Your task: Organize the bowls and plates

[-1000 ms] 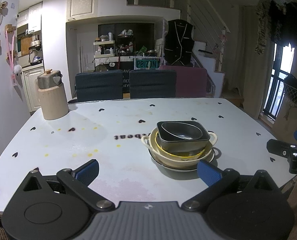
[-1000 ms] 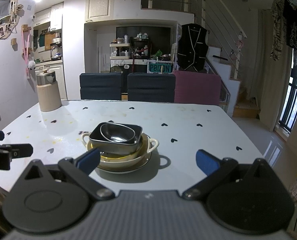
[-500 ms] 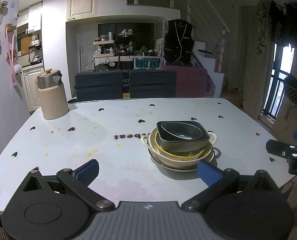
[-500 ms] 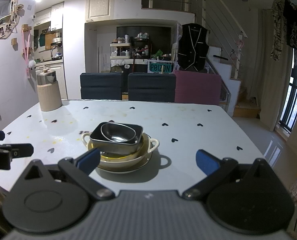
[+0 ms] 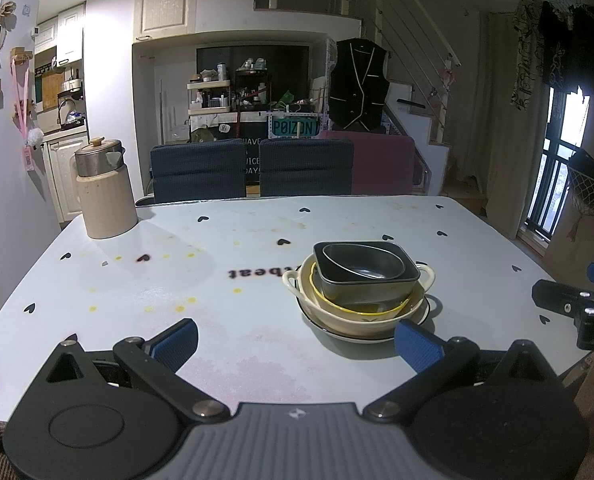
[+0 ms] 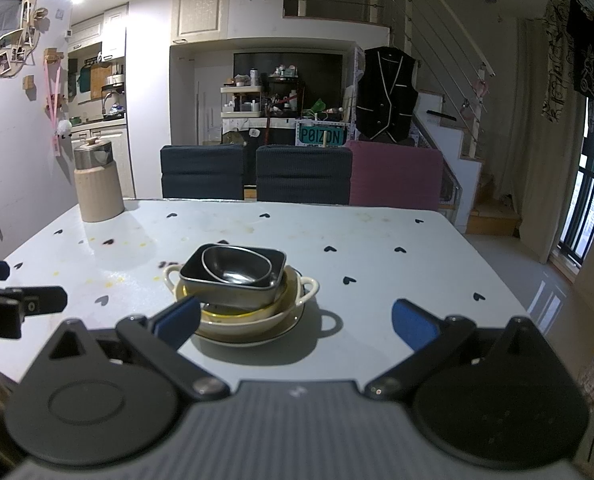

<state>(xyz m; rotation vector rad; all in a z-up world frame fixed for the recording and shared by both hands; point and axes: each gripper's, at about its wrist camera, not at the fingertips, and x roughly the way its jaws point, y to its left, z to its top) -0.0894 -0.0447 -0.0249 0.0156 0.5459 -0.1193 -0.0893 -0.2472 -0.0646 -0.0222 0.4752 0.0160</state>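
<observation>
Left gripper [image 5: 295,346] at near edge of table, black linkage arms, blue rubber pads [image 5: 176,342] spread wide, nothing between them. Right gripper [image 6: 295,320] same build, also at near edge, blue pads [image 6: 413,326] spread wide, empty; seen from left wrist view as black body at right table edge.

White glossy table top with black heart print [image 5: 225,288], faint yellow and pink stains, mirrored dark lettering mid-table.

Dish stack just ahead of both grippers, nearer the near edge than the far one, roughly mid-width. Bottom up: flat white plate with thin dark rim [image 5: 353,336]; cream glazed ceramic bowl with two loop handles [image 5: 361,312], handles pointing left and right, thin yellow rim of something nested inside; dark grey rectangular metal pan with rounded corners [image 5: 367,286], long axis along table width, sitting slightly tilted; shiny oval steel bowl [image 6: 237,268] inside the pan, shifted toward its left end.

Far left corner: beige ribbed cylindrical jug with steel lid and wooden knob [image 5: 103,196], upright.

Beyond far edge: two dark blue fabric chair backs [image 5: 253,168], one maroon chair back [image 5: 381,164].
</observation>
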